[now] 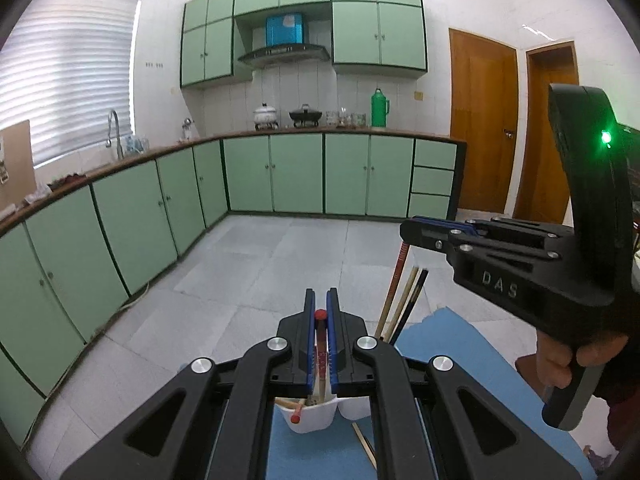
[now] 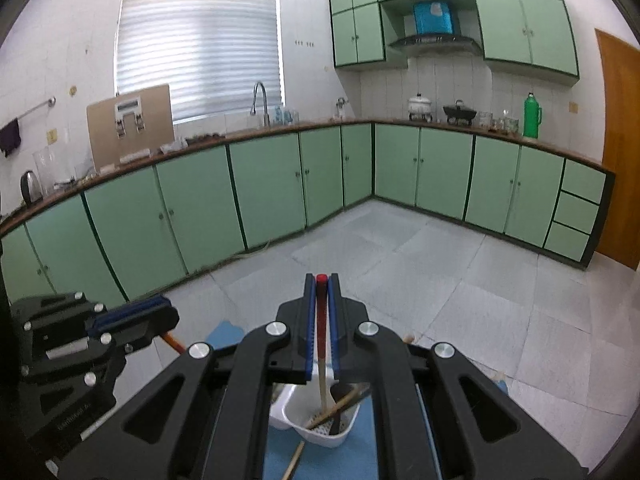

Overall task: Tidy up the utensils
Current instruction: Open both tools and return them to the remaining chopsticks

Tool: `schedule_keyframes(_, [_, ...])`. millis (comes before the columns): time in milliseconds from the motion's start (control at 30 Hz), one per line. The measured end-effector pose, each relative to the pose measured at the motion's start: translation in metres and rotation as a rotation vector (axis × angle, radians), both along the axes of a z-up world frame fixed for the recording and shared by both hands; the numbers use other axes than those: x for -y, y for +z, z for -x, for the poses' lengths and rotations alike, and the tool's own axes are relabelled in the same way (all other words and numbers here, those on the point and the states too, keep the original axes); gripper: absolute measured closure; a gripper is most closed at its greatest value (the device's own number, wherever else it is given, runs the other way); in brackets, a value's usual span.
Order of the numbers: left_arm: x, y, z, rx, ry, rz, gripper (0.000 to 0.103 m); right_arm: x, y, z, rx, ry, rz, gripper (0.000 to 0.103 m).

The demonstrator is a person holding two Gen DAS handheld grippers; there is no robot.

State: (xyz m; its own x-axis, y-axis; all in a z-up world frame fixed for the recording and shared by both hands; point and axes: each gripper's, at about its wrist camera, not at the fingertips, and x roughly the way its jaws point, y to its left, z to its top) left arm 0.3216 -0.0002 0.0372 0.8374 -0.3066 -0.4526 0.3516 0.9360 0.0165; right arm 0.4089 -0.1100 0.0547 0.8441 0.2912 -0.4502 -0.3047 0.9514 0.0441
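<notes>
On my left wrist view, the left gripper (image 1: 320, 308) has its jaws nearly closed on a red-tipped chopstick (image 1: 320, 334), the red cap showing between the blue pads (image 1: 310, 344) and the shaft running down toward a white utensil holder (image 1: 310, 416). That holder stands on a blue mat (image 1: 440, 340) and contains further sticks, one with a small red end lying at its rim. Another loose chopstick (image 1: 364, 440) lies on the mat just beside the holder. The right gripper (image 1: 416, 232) appears in this view at the right, held by the operator's hand (image 1: 560, 360), with a green indicator lamp lit on its body; several chopsticks stand bundled below its nose, and from this angle I cannot tell which one it holds. On my right wrist view, the right gripper (image 2: 320, 304) has its jaws drawn in tight on a second red-topped chopstick (image 2: 322, 340), held upright, its pale lower end reaching into the white holder (image 2: 316, 420). Inside that compartment I see a dark utensil and a light wooden stick leaning across it. A loose stick (image 2: 294, 460) lies on the mat in front of the holder. The left gripper (image 2: 136, 316) shows at the left edge, an orange-red shaft projecting below it. Green cabinets (image 2: 260, 184) line the far walls.
</notes>
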Motion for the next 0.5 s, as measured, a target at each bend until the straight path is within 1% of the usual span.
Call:
schedule_keyframes(67, [-0.001, -0.007, -0.004, -0.018, -0.002, -0.001, 0.098, -0.004, -0.006, 0.000, -0.009, 0.000, 0.012, 0.098])
schedule_keyframes(133, [-0.001, -0.011, -0.007, -0.042, -0.005, 0.002, 0.098, -0.005, -0.012, 0.001, -0.027, 0.009, 0.012, 0.095])
schedule_keyframes(167, [-0.001, -0.012, -0.008, -0.051, -0.002, 0.001, 0.098, -0.005, -0.014, 0.002, -0.036, 0.010, 0.015, 0.084])
schedule_keyframes(200, [-0.002, -0.013, -0.009, -0.054, 0.002, -0.001, 0.096, -0.005, -0.015, 0.005, -0.039, 0.000, 0.021, 0.066])
schedule_keyframes(267, [-0.004, -0.013, -0.007, -0.053, 0.014, -0.006, 0.084, -0.003, -0.013, 0.013, -0.014, -0.018, 0.024, 0.062])
schedule_keyframes(300, [-0.007, -0.011, -0.003, -0.045, 0.025, 0.002, 0.070, -0.001, -0.011, 0.018, -0.003, -0.025, 0.028, 0.058])
schedule_keyframes(333, [-0.009, -0.009, -0.001, -0.037, 0.029, 0.012, 0.066, 0.003, -0.008, 0.025, 0.011, -0.034, 0.025, 0.055])
schedule_keyframes(400, [-0.015, -0.003, 0.011, -0.017, 0.034, 0.031, 0.066, 0.012, -0.002, 0.041, 0.043, -0.058, 0.007, 0.049])
schedule_keyframes(433, [-0.018, -0.001, 0.018, -0.004, 0.041, 0.033, 0.062, 0.015, 0.001, 0.046, 0.052, -0.063, 0.000, 0.046])
schedule_keyframes(467, [-0.020, 0.002, 0.025, 0.011, 0.048, 0.035, 0.058, 0.020, 0.004, 0.055, 0.066, -0.073, -0.009, 0.040])
schedule_keyframes(500, [-0.022, 0.003, 0.032, 0.027, 0.052, 0.036, 0.051, 0.026, 0.004, 0.062, 0.075, -0.082, -0.014, 0.032])
